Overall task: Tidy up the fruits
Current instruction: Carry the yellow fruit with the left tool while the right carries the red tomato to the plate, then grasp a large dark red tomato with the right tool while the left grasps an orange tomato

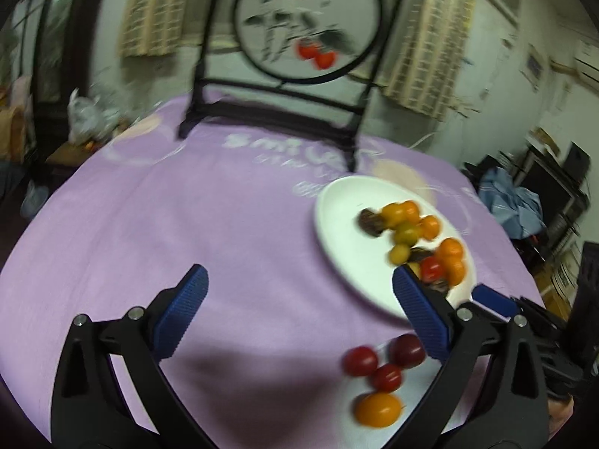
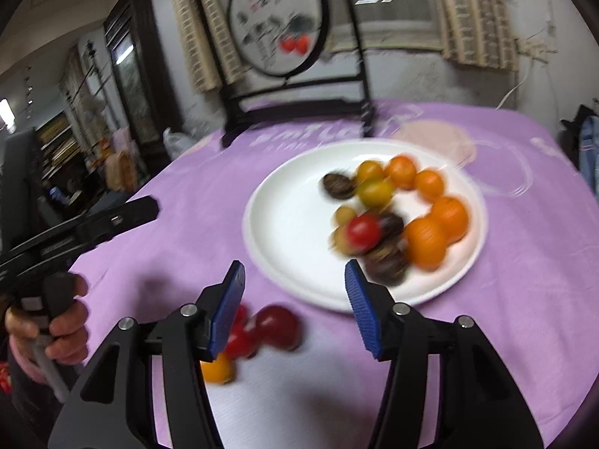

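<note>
A white plate (image 1: 348, 262) (image 2: 292, 232) on the purple cloth holds several small fruits: orange, yellow, one red tomato (image 2: 362, 229) and dark ones. Loose on the cloth near the front lie red tomatoes (image 1: 360, 360) (image 2: 279, 325) and an orange one (image 1: 377, 408) (image 2: 217, 370). My left gripper (image 1: 299, 288) is open and empty, over bare cloth left of the plate. My right gripper (image 2: 295, 280) is open and empty, above the plate's near rim, with the loose tomatoes by its left finger. The right gripper's blue tip also shows in the left wrist view (image 1: 494, 299).
A black stand with a round painted screen (image 1: 307, 22) (image 2: 277, 18) stands at the table's far side. The table's rounded edge (image 1: 48, 217) curves off at left. Room clutter and furniture lie beyond the table. The left gripper's body and a hand show at left (image 2: 63, 314).
</note>
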A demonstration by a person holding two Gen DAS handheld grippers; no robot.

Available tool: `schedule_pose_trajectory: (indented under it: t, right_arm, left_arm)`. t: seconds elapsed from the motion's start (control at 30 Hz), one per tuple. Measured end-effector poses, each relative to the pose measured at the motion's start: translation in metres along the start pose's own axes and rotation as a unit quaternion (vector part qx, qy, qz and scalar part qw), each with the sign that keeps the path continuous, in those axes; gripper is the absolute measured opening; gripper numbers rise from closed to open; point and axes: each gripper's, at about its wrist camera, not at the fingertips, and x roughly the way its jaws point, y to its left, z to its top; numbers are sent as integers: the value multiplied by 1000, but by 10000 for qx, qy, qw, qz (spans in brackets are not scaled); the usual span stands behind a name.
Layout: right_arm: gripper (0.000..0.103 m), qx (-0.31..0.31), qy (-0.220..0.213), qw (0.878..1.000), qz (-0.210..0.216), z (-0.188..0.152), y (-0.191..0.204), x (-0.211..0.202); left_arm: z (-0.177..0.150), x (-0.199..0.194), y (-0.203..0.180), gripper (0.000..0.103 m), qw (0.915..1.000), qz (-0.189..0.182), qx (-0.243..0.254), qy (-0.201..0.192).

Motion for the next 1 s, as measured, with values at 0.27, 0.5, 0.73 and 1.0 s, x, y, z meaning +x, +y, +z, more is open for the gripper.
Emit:
schedule_pose_trajectory:
  t: [0.27,0.5,0.73,1.0]
  right_arm:
    - [50,111,415,9988,214,-20,14,8]
    - [48,293,614,9977,79,-26,5,24]
    - [48,372,610,9974,13,-29,3,31]
    - [48,559,638,9964,33,-30,-1,33]
  left_arm:
    - [-11,0,13,100,9994,316,-48,147]
    - [-14,-7,-4,100,9984,412,396,5]
    - [-19,-9,-15,100,9973,379,633,14]
    - [-19,-9,-16,100,9972,370,654,14]
